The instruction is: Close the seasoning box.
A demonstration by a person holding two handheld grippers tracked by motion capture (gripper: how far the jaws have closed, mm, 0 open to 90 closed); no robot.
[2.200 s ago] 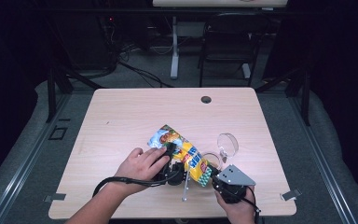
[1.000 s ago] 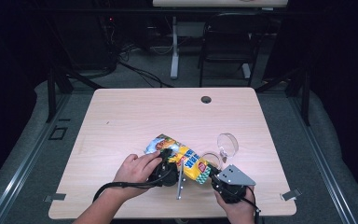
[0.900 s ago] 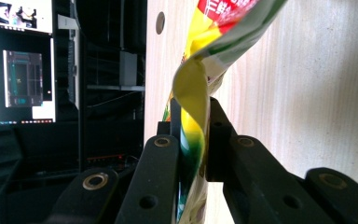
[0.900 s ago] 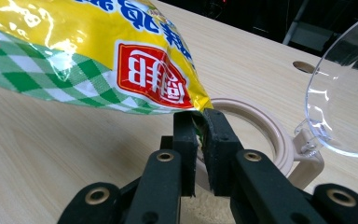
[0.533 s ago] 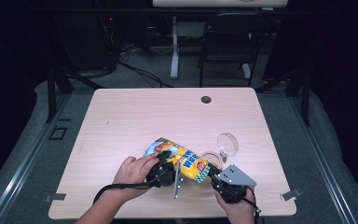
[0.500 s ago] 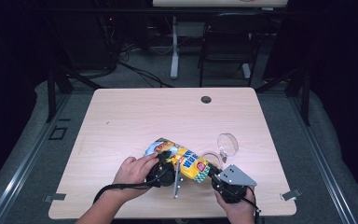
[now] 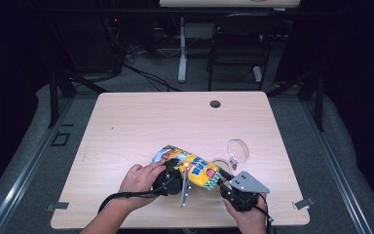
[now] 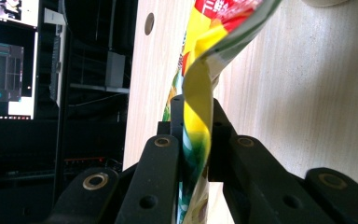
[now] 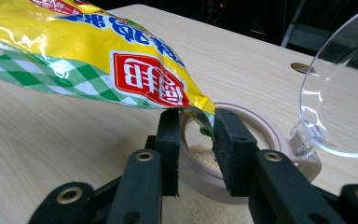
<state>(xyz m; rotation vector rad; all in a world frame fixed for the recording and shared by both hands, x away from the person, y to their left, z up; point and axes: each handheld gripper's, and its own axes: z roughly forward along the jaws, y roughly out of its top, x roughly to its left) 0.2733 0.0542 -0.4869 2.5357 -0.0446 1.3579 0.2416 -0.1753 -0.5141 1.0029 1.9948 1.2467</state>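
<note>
Two hand-held grippers work on one yellow snack bag (image 7: 191, 168) near the front edge of the bench (image 7: 141, 122). From the high view the bag lies slanted between the two hands, beside one round container (image 7: 220, 165) with its clear lid (image 7: 237, 151) hinged up. The right gripper view adds what the high one cannot make out: pale grain inside the container (image 9: 205, 156), and the bag's corner (image 9: 200, 109) hanging right over the rim. The left gripper view shows the bag's folded edge (image 8: 196, 107) running up between the jaws, with the bench turned on its side behind it.

The left hand-held gripper (image 8: 193, 140) is clenched on that folded edge, pads pressing it from both sides. The right hand-held gripper (image 9: 196, 140) has just been opening its jaws; they stand partly apart with the bag's corner tip between them, and the pads show a gap around it rather than a firm pinch
</note>
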